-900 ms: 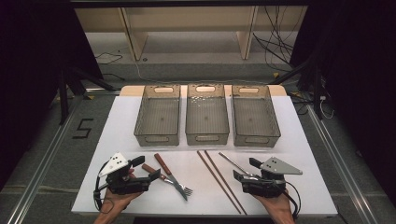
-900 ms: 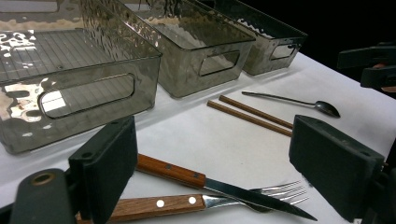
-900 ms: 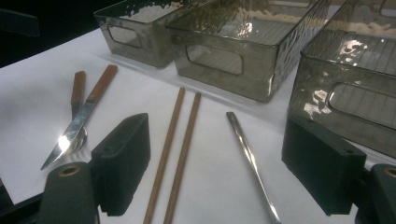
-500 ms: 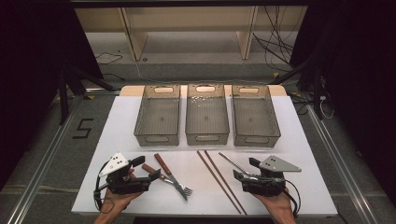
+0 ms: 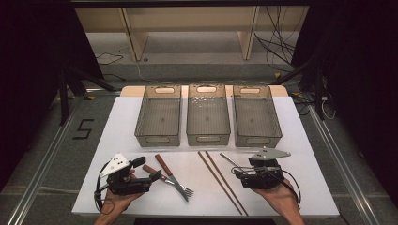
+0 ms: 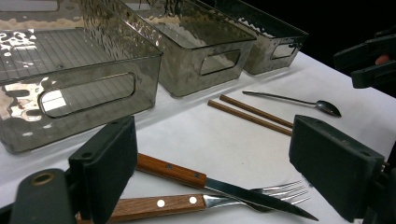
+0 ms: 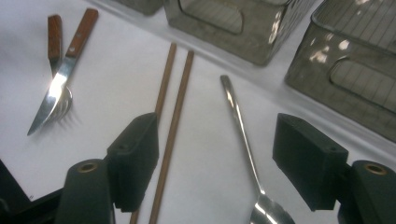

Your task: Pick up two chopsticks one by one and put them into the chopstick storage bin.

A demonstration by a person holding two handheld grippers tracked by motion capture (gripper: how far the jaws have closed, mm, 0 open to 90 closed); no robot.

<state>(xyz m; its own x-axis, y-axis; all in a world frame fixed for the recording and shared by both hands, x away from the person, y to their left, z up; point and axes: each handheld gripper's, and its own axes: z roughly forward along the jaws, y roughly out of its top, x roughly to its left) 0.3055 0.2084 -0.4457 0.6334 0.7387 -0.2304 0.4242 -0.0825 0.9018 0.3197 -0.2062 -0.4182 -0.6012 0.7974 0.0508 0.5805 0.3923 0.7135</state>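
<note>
A wood-handled knife (image 5: 170, 172) lies crossed over a wood-handled fork (image 5: 165, 177) on the white table (image 5: 305, 140). My left gripper (image 5: 148, 169) rests just left of them, open, and in its own view the knife (image 6: 205, 179) and fork (image 6: 187, 203) lie between the jaws, untouched. Two brown chopsticks (image 5: 220, 180) and a metal spoon (image 5: 231, 161) lie at the centre right. My right gripper (image 5: 243, 172) is open over them; in its view the chopsticks (image 7: 170, 116) and spoon (image 7: 240, 123) run up from between its jaws.
Three clear grey bins stand in a row behind the cutlery: left (image 5: 158, 115), middle (image 5: 208, 115) and right (image 5: 256, 115). The table's front edge runs just below both hands. Cables and shelf legs lie on the floor beyond the table.
The right gripper has shifted a little left and its grey top plate has risen slightly. The left gripper and the cutlery have stayed put.
</note>
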